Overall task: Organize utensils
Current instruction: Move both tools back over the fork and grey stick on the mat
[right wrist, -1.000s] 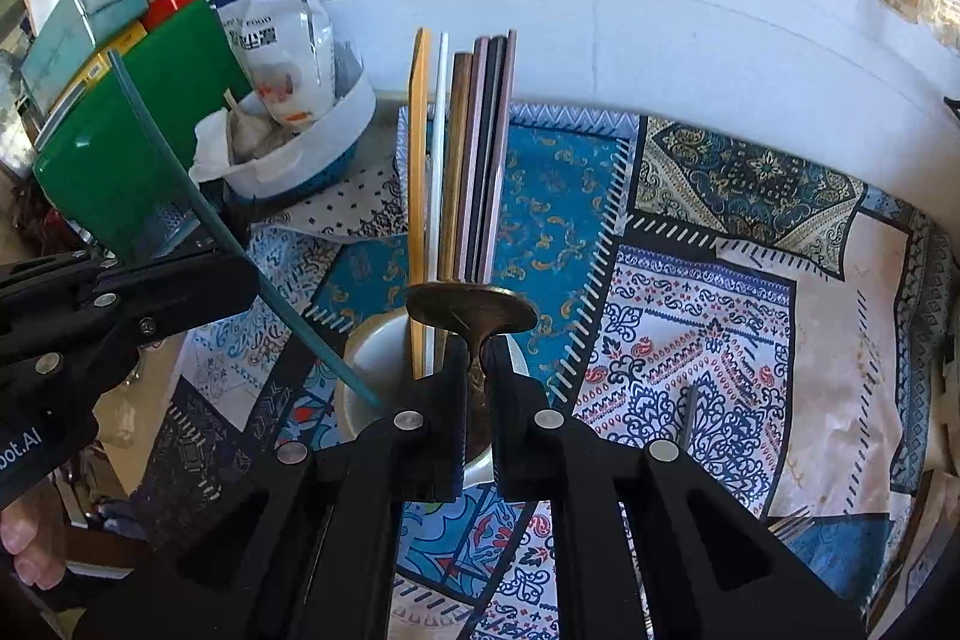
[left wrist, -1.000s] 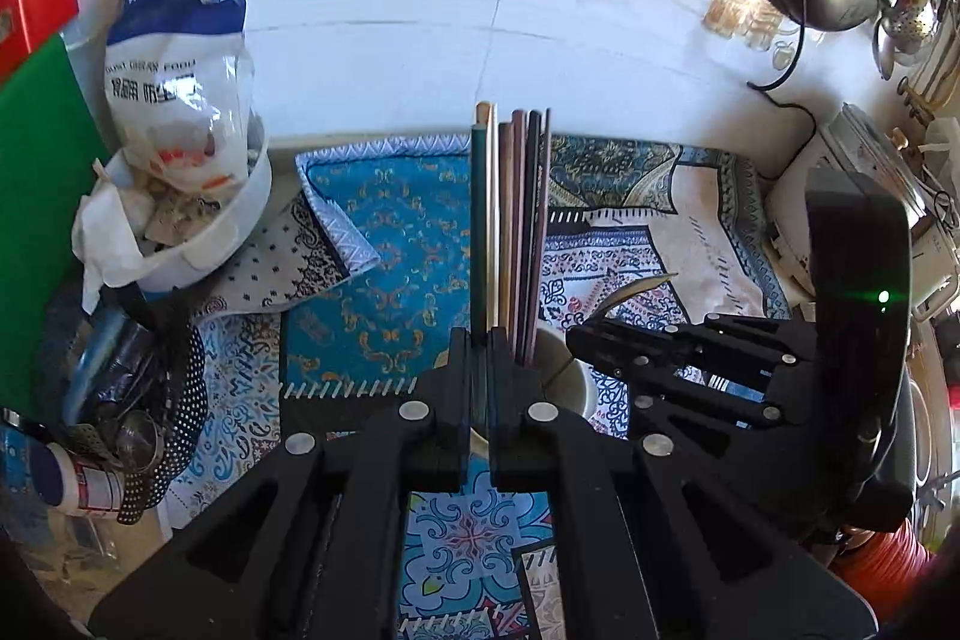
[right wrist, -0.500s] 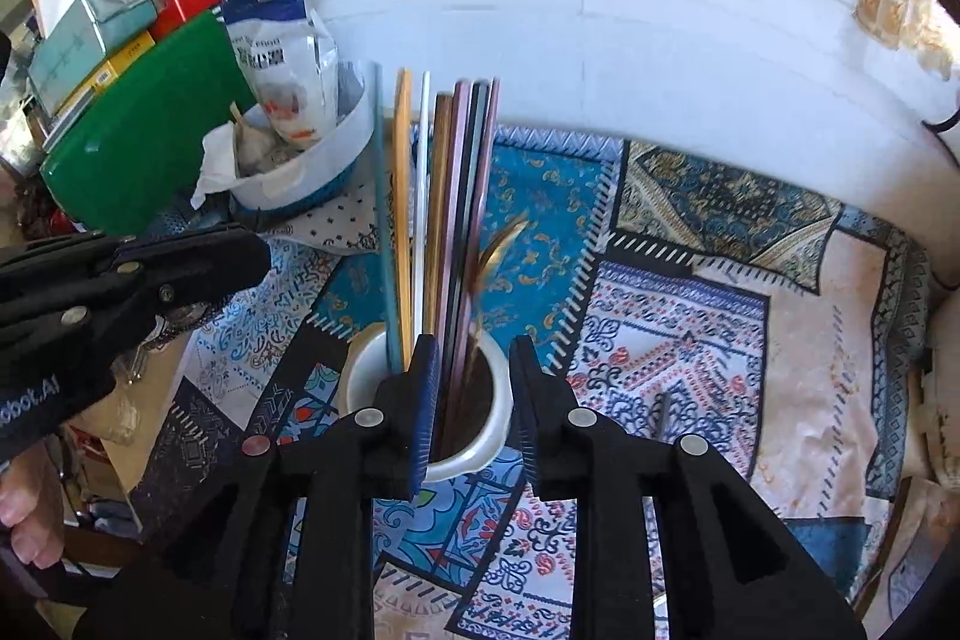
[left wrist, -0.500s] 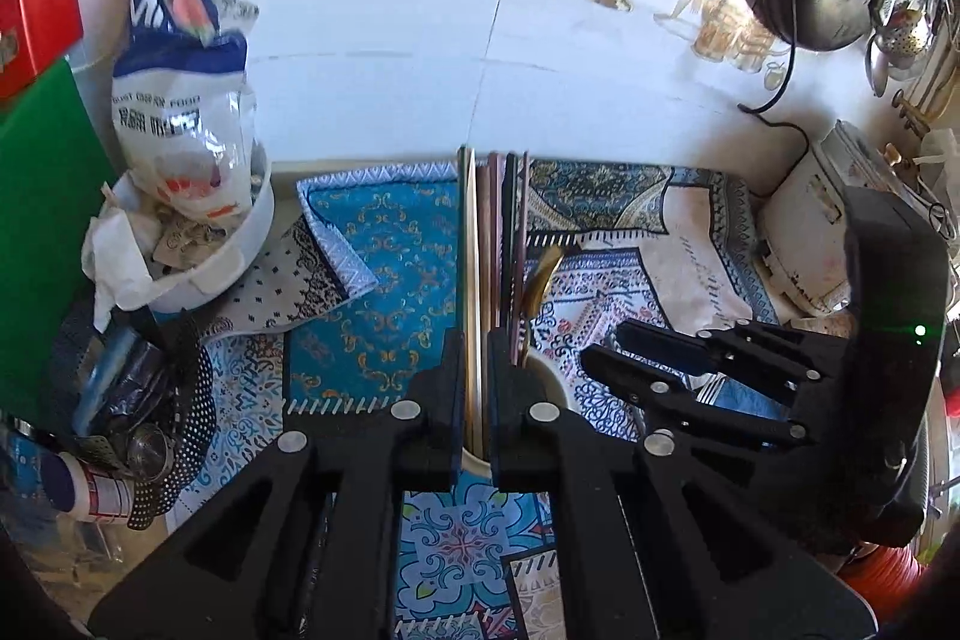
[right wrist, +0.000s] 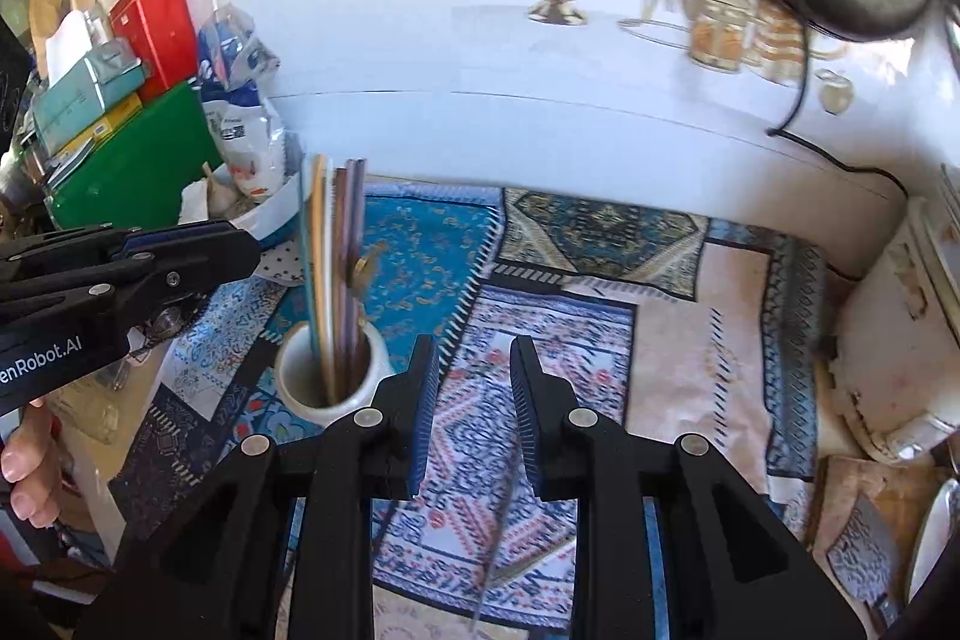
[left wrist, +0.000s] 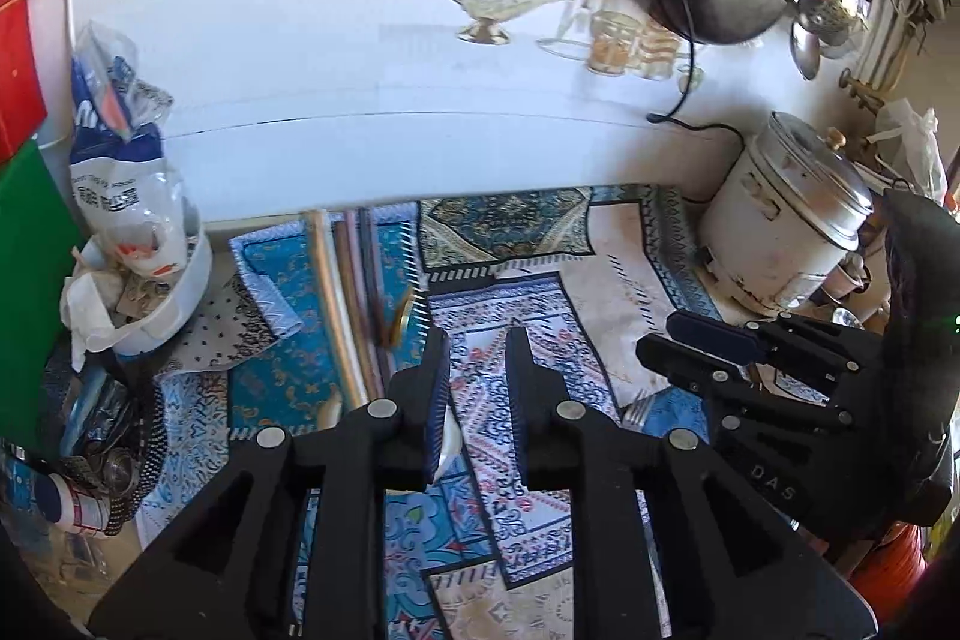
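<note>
Left gripper: jaws have just been opening, now standing slightly apart, nothing between the pads. Right gripper: also slightly parted and empty, having let go a moment ago. Both are pulling up and away from the white ceramic holder, now at left, near the fingertips. Chopsticks and the brass spoon are standing in it, released since a second ago. Judgement: this deposit is finished. A fork is lying on the patterned cloth, likely next.
</note>
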